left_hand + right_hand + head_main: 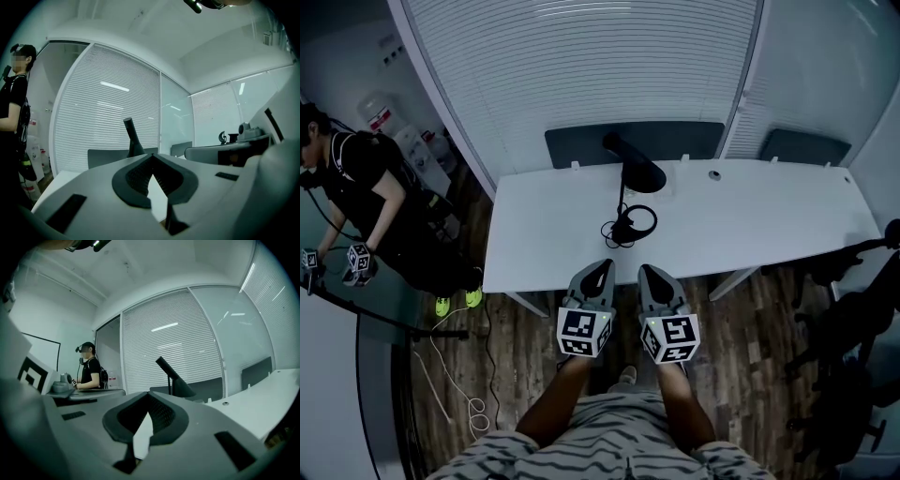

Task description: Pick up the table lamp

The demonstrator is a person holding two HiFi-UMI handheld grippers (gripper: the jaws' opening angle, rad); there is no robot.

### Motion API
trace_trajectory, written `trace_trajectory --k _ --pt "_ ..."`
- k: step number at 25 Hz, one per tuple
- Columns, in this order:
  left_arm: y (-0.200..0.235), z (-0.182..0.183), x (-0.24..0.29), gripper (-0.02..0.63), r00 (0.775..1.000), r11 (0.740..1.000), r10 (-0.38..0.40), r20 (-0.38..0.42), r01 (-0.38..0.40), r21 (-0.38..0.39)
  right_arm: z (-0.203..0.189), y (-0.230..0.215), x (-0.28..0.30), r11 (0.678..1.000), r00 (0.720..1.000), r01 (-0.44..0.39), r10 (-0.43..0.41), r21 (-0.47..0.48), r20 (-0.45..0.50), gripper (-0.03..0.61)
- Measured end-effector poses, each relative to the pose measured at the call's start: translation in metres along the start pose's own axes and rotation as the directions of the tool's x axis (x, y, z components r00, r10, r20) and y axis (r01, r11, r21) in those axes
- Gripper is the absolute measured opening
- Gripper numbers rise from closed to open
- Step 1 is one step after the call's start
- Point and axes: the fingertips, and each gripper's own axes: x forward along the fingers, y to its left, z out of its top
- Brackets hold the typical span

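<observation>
- A person in dark clothes stands at the far left, off the end of the white surface.
- The left gripper is held level over the surface's near edge, its jaws together with nothing between them.
- The black table lamp stands upright mid-surface, beyond both grippers and apart from them.
- The right gripper, just beside the left, likewise has its jaws closed and empty.

A white worktop stands before a wall of closed blinds, with two dark panels along its far edge. A person in black stands at the left on the wood floor, near a loose white cord.
</observation>
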Motion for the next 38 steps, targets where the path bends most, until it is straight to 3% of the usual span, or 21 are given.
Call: trace_trajectory --k 16,24,38 --pt "-0.009 -0.021 0.044 0.008 0.998 0.999 0.022 -0.054 -0.023 -0.032 -0.014 -0.048 0.018 0.999 0.999 -0.015 0.017 0.032 -0.042 0.011" --pt "0.007 -0.029 0.074 0.008 0.997 0.997 0.006 -0.071 -0.012 -0.078 -0.015 -0.060 0.042 1.000 0.998 -0.004 0.005 0.014 -0.058 0.011" --pt "0.051 -0.060 0.129 0.029 0.989 0.998 -0.020 -0.149 0.012 -0.055 -0.014 -0.076 0.084 0.998 0.997 0.054 -0.053 0.018 -0.049 0.011"
